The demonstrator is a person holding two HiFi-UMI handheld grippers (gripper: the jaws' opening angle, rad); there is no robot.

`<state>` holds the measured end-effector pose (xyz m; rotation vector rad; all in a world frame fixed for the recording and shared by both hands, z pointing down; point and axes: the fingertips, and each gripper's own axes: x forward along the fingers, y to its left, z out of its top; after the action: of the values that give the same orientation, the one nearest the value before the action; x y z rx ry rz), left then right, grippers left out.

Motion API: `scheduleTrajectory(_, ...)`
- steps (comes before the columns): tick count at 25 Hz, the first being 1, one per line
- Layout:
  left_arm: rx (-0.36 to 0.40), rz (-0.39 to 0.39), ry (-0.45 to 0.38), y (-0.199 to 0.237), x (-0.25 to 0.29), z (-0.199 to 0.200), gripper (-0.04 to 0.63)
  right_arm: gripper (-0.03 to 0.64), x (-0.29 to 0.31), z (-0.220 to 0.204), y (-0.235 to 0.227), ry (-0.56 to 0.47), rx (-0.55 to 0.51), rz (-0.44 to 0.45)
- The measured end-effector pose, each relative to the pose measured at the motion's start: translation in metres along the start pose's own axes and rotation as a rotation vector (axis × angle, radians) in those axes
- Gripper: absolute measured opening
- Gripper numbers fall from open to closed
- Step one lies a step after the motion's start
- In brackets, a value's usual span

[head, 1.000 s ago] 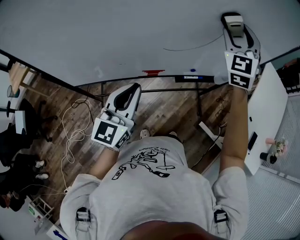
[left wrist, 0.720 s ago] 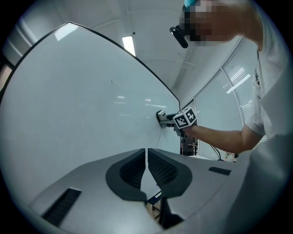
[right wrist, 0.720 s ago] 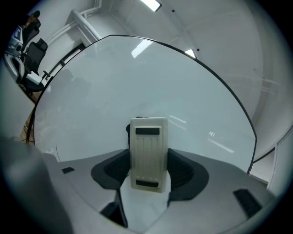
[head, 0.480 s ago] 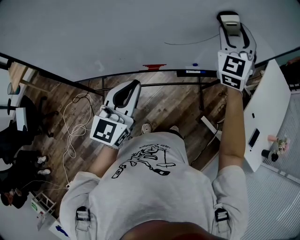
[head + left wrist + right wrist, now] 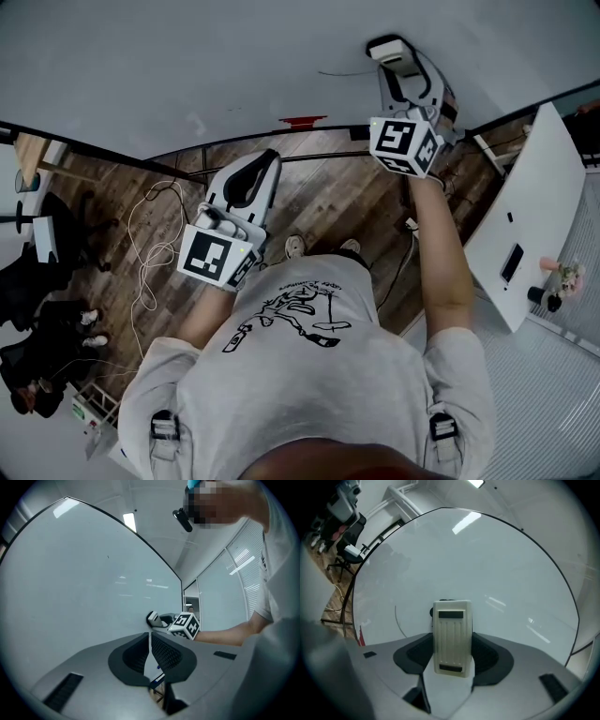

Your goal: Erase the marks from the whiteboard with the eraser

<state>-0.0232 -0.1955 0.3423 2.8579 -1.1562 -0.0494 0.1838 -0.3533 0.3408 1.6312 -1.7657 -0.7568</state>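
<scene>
Wood-plank floor [image 5: 323,211] — white cable [image 5: 141,281] looped on it

Cool, even indoor light, with heavy fisheye all round
We see ceiling strip lights [image 5: 130,521] glaring overhead and mirrored as pale streaks on the whiteboard [image 5: 487,564]; both gripper views bend hard and darken at their round rims, our head view looks flat and soft-shadowed, and the nearest foreground in the gripper views blurs slightly
</scene>
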Motion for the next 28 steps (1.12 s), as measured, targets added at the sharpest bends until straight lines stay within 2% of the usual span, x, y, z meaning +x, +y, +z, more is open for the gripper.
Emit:
scheduleTrajectory(9, 0.005, 0.010, 0.008, -0.003, -0.002, -0.001, 0.032, 0.253, 0.009, -0.028, 0.106, 0.026, -0.142, 0.134)
scheduleTrajectory(14, 0.005, 0.026, 0.003, 0.001, -0.010, 0.000, 0.032, 0.253, 0.009, -0.031, 0.117, 0.037, -0.168, 0.166)
scheduleTrajectory(18, 0.002, 0.035, -0.007, 0.004, -0.014, 0.002, 0.032, 0.255, 0.006, -0.027, 0.100, 0.039, -0.163, 0.170)
scheduleTrajectory(28, -0.003, 0.024, -0.038, 0.008, -0.015, 0.006, 0.032, 0.255, -0.003, 0.003, -0.026, 0.011, -0.054, 0.016)
